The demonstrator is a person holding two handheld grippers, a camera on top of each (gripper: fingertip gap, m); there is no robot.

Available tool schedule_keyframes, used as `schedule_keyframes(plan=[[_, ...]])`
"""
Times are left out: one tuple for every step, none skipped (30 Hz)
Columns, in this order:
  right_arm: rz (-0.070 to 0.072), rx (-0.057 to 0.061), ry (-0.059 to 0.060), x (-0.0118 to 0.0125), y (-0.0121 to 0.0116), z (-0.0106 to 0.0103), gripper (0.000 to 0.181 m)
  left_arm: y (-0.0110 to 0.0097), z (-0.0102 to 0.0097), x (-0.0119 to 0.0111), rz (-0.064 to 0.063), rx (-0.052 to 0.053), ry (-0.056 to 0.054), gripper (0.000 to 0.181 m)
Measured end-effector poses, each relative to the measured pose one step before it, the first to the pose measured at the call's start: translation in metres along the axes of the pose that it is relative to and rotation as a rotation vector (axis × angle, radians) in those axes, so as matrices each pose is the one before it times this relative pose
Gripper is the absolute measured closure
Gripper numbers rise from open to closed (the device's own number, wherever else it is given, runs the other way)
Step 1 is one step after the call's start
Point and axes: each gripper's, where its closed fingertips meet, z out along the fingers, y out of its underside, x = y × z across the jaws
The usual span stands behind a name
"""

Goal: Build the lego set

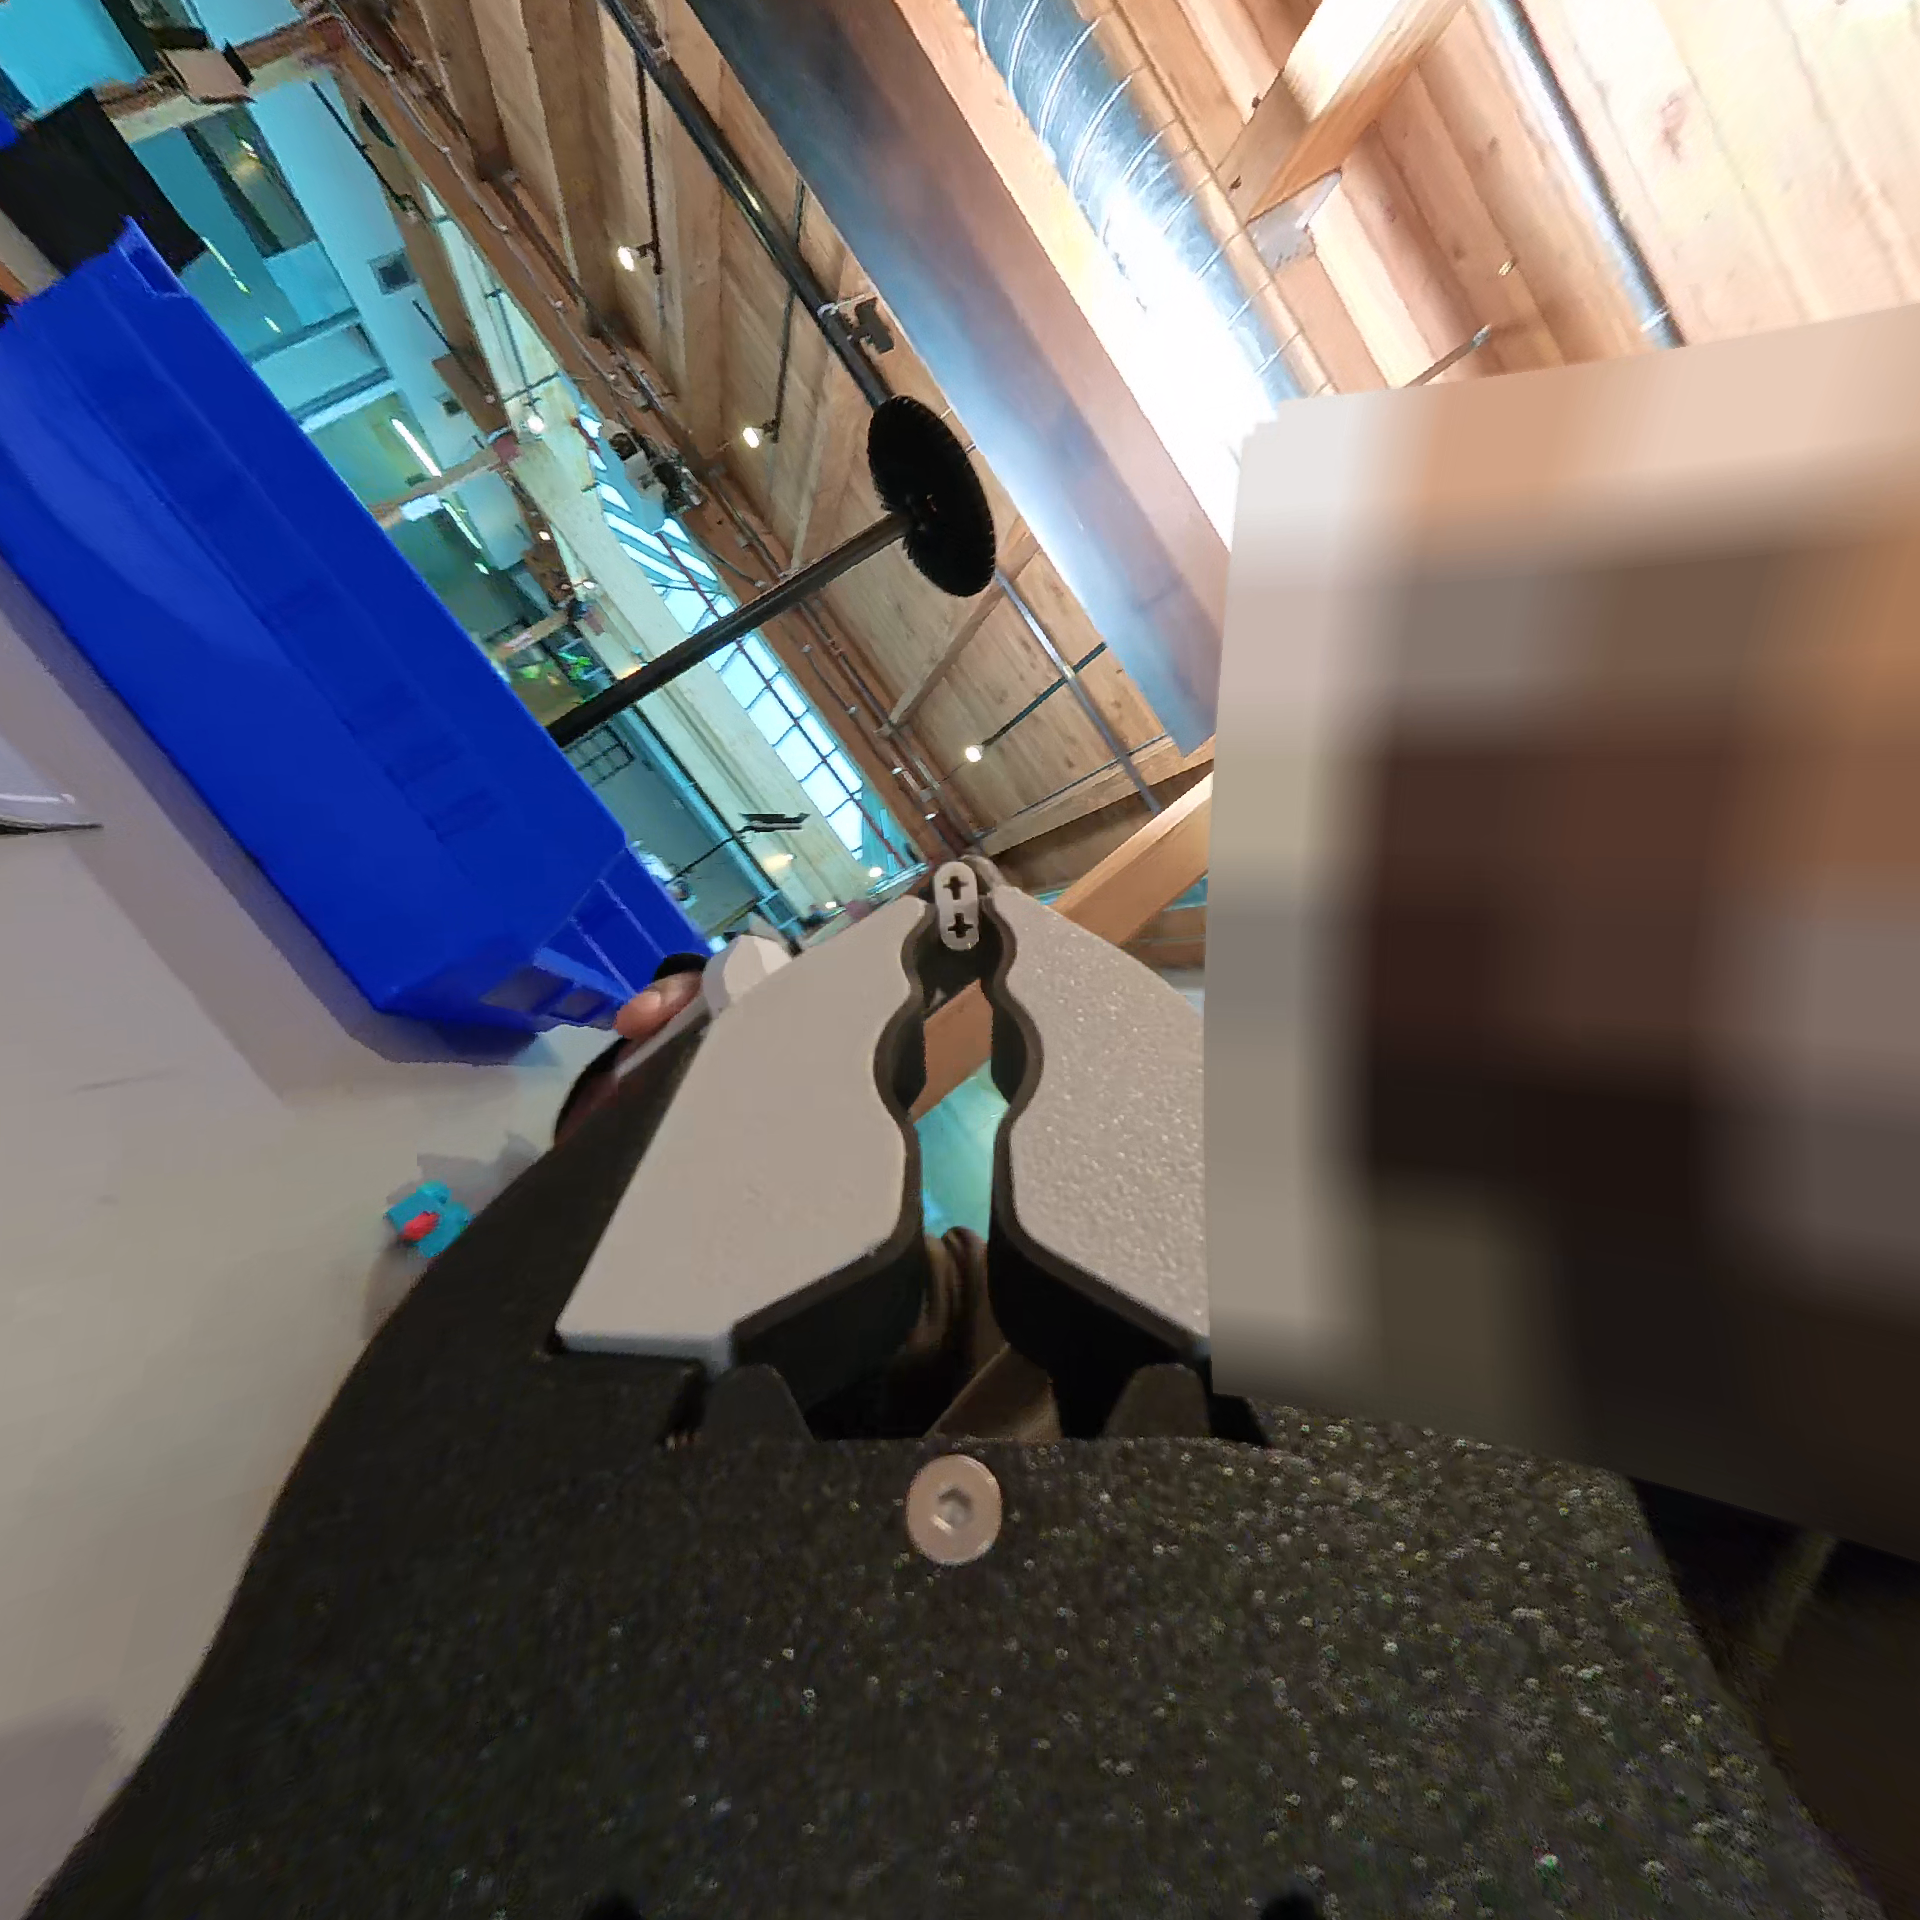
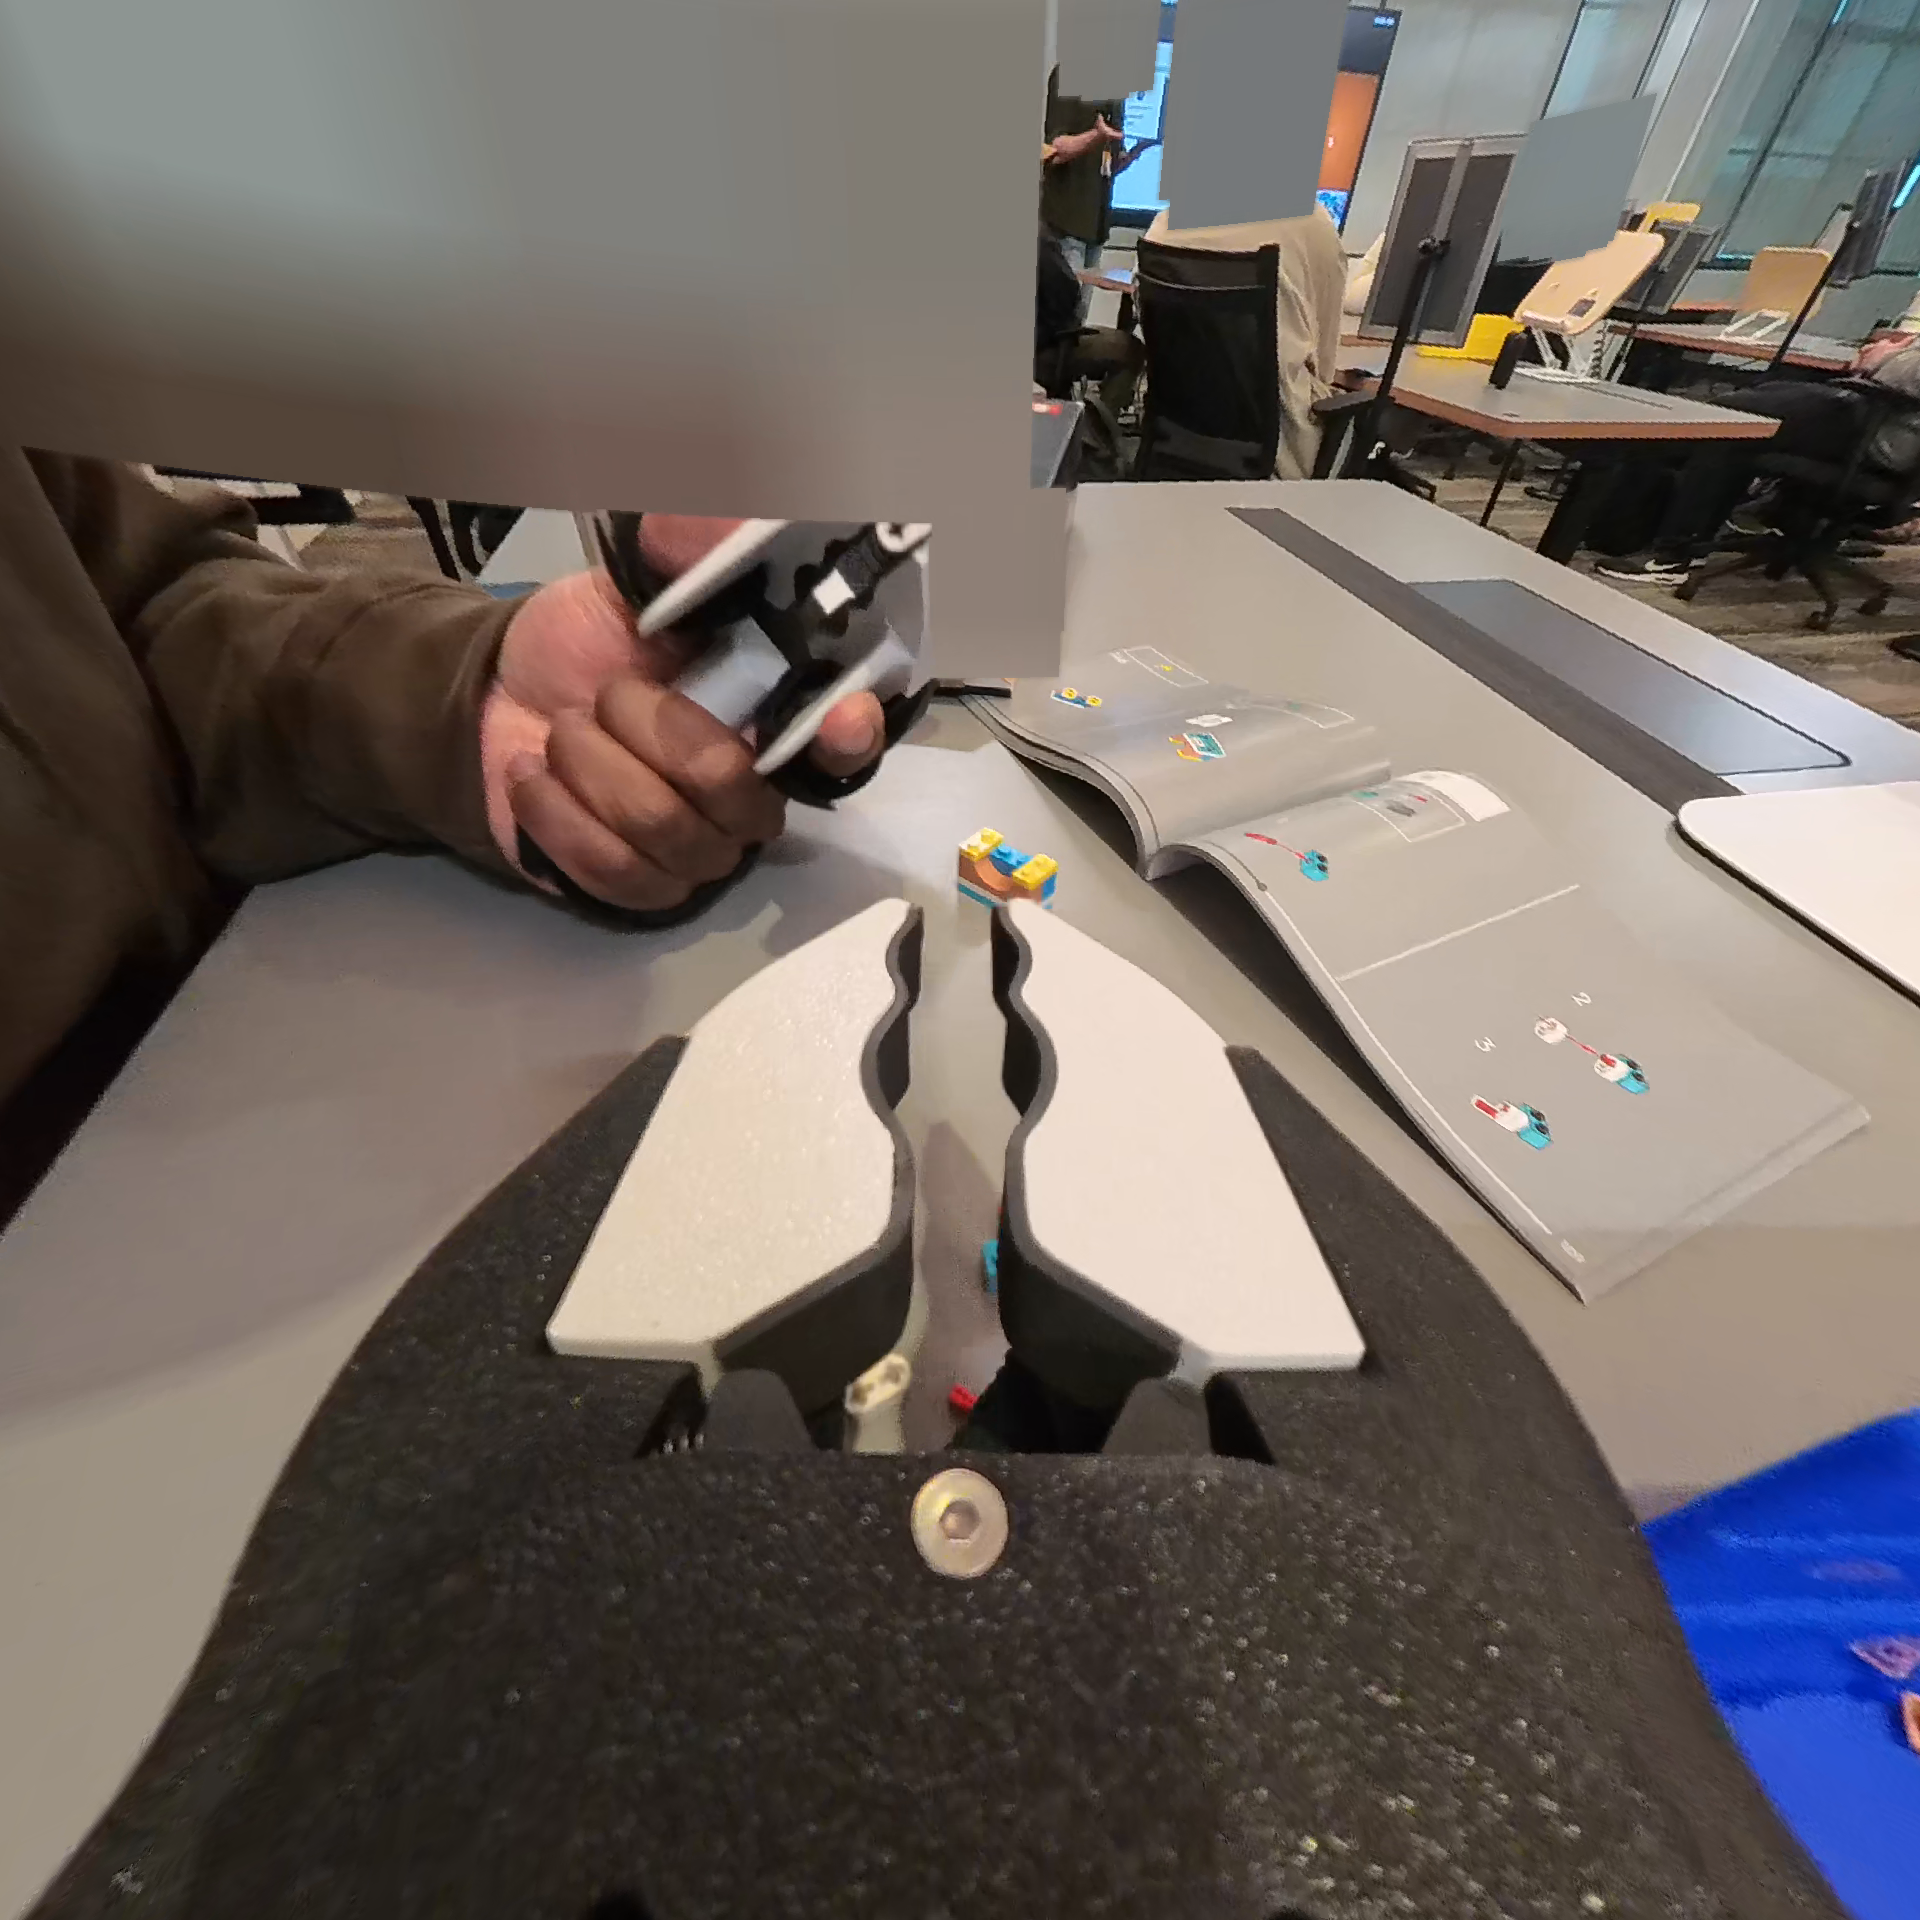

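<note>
Slippage threatens: left claw (image 1: pixel 956 914) pinches a small white piece (image 1: pixel 956 912) by its tips, tilted upward; right claw (image 2: pixel 956 914) hangs apart, empty, above the worktop (image 2: pixel 416 1039).

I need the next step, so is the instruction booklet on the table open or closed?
Open: the instruction booklet lies spread flat on the table, pages up.

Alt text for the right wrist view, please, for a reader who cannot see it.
The right gripper, fingers slightly apart and empty, hovers over a grey table just short of a small multicoloured lego build. An open instruction booklet lies to its right; a hand holding the left gripper is upper left.
</note>
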Motion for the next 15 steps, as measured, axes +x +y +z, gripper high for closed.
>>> schedule_keyframes(plan=[[0.0058,0.0061,-0.0054,-0.00198,-0.00161,0.00146,0.169,0.00092,0.00023,-0.00032,0.0280,-0.0100,-0.0160,0.174],[0.0042,0.0034,-0.0043,-0.00189,-0.00117,0.00142,0.168,0.00098,0.00034,-0.00008,0.0256,-0.0094,-0.0138,0.174],[0.0033,0.0011,-0.0035,-0.00164,-0.00065,0.00123,0.168,0.00082,0.00045,-0.00019,0.0245,-0.0087,-0.0139,0.174],[0.0025,-0.0007,-0.0026,-0.00117,-0.00029,0.00102,0.168,0.00099,0.00047,-0.00066,0.0294,-0.0091,-0.0185,0.174],[0.0016,-0.0029,-0.0018,-0.00079,0.00020,0.00086,0.168,0.00142,0.00055,-0.00090,0.0323,-0.0138,-0.0203,0.174],[0.0006,-0.0048,0.0003,-0.00004,0.00070,0.00046,0.168,0.00173,0.00058,-0.00120,0.0385,-0.0163,-0.0240,0.174],[0.0004,-0.0058,0.0031,0.00073,0.00087,0.00009,0.167,0.00226,0.00091,-0.00086,0.0448,-0.0187,-0.0252,0.174],[0.0020,-0.0024,0.0035,0.00105,0.00055,-0.00032,0.166,0.00268,0.00125,-0.00072,0.0485,-0.0225,-0.0261,0.174],[0.0041,0.0028,0.0005,0.00067,-0.00033,-0.00060,0.166,0.00345,0.00162,-0.00031,0.0540,-0.0269,-0.0266,0.174],[0.0049,0.0028,-0.0011,0.00041,-0.00042,-0.00062,0.166,0.00359,0.00193,0.00018,0.0575,-0.0285,-0.0249,0.174],[0.0027,-0.0041,0.0007,0.00062,0.00054,-0.00033,0.166,0.00333,0.00181,0.00041,0.0569,-0.0268,-0.0227,0.174],[-0.0031,-0.0150,0.0026,0.00088,0.00210,-0.00028,0.165,0.00267,0.00158,0.00083,0.0501,-0.0219,-0.0168,0.174],[-0.0118,-0.0304,0.0064,0.00181,0.00419,-0.00049,0.165,0.00199,0.00109,0.00061,0.0391,-0.0164,-0.0137,0.174],[-0.0213,-0.0466,0.0131,0.00327,0.00634,-0.00112,0.165,0.00161,0.00067,-0.00014,0.0267,-0.0135,-0.0118,0.174],[-0.0230,-0.0555,0.0149,0.00420,0.00761,-0.00193,0.164,0.00122,0.00026,-0.00069,0.0155,-0.0100,-0.0097,0.174]])
